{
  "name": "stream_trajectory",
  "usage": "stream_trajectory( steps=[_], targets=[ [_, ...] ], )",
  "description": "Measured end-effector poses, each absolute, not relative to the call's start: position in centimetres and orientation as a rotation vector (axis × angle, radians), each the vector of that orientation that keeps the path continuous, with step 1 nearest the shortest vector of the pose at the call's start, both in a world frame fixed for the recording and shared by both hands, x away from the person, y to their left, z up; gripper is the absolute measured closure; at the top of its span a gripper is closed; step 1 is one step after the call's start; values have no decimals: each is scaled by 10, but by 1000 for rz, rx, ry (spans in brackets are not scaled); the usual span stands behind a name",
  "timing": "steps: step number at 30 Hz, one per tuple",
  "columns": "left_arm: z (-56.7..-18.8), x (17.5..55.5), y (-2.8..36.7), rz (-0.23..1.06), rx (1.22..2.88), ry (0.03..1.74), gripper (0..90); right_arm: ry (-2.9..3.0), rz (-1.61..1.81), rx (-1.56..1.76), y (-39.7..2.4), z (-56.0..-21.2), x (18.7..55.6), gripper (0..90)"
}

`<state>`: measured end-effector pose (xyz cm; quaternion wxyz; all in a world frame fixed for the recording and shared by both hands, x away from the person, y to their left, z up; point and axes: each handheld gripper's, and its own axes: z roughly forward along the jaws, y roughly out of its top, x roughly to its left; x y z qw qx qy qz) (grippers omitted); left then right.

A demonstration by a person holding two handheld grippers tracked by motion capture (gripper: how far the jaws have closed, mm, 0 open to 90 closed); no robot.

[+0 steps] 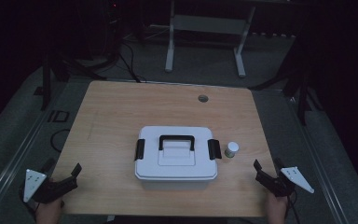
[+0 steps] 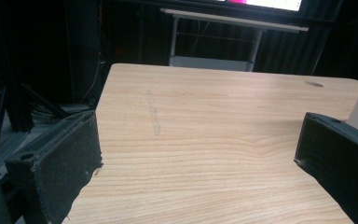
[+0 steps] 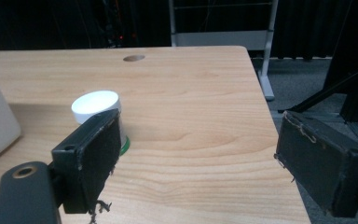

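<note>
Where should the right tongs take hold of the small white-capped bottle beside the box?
Probably around the white cap of the small bottle, coming from the near right, where the open right tongs already sit. The bottle stands upright, and the white box closely blocks its left side.

The small bottle stands partly hidden behind a jaw.

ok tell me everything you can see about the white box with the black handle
The white box looks like plastic, rectangular with rounded corners. Its lid is shut, with a black handle lying flat in a recess on top and a black latch at each short end. It sits flat near the middle of the wooden table. A small white-capped bottle stands just right of it, apart. Nothing touches the box but the table.
</note>
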<state>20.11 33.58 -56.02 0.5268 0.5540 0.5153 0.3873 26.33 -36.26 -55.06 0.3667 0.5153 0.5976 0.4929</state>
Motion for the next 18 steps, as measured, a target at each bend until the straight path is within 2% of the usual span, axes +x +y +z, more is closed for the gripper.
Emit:
stream_trajectory(
  steps=[6, 7, 14, 15, 18],
  targets=[
    [-556, 203, 338, 865, 1339, 1222, 0, 1571, 1289, 1298, -361, -551, 263, 136],
    [-555, 203, 339, 826, 1431, 1195, 0, 1579, 1290, 1295, -360, -551, 264, 136],
    [-554, 209, 346, 641, 1682, 1236, 0, 1589, 1292, 1301, -360, -552, 264, 135],
    [-554, 211, 348, 566, 1714, 1240, 0, 1592, 1297, 1301, -360, -552, 265, 135],
    [-549, 214, 350, 491, 1791, 1241, 0, 1603, 1313, 1301, -361, -552, 265, 135]
  ],
)
